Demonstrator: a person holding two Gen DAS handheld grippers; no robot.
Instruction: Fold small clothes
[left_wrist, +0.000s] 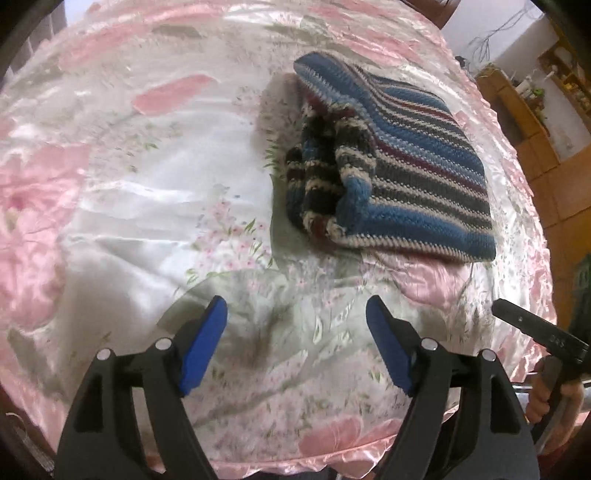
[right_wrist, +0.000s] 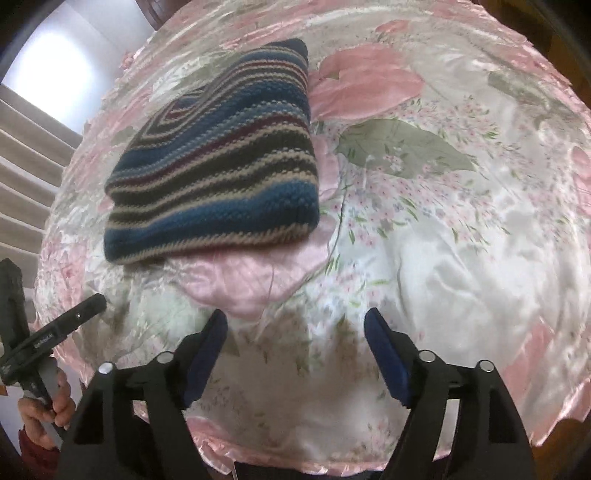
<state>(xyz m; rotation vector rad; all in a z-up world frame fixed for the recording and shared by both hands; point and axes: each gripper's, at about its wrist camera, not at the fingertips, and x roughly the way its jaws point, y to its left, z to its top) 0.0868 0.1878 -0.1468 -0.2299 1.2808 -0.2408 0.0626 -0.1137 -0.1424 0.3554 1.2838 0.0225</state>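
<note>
On the round table (left_wrist: 122, 206), under a shiny pink-and-white floral cloth (right_wrist: 461, 229): one knitted garment (left_wrist: 402, 158), striped blue, grey, cream and dark red. One item only; no other clothes seen.

Garment lies folded into a rough square, flat on the cloth. From the left wrist view it sits toward the table's far right edge, well inside the rim. One bunched, ribbed part (left_wrist: 325, 173) is tucked at its left side, piled thicker than the rest. From the right wrist view the same garment shows as a neat striped slab with that bunched part hidden.

Two tongs, one per hand. Left tongs (left_wrist: 297, 345): blue pads spread wide, nothing between them, hovering over bare cloth near the table's near edge, apart from the garment. Right tongs (right_wrist: 295, 352): pads likewise spread wide, gripping nothing, also over bare cloth at the near edge, short of the garment.

Two hands counted: right hand (left_wrist: 554, 398) on its handle at the table's near right rim; left hand (right_wrist: 44, 406) on its handle, red sleeve cuff (right_wrist: 37, 454) below it.
</note>
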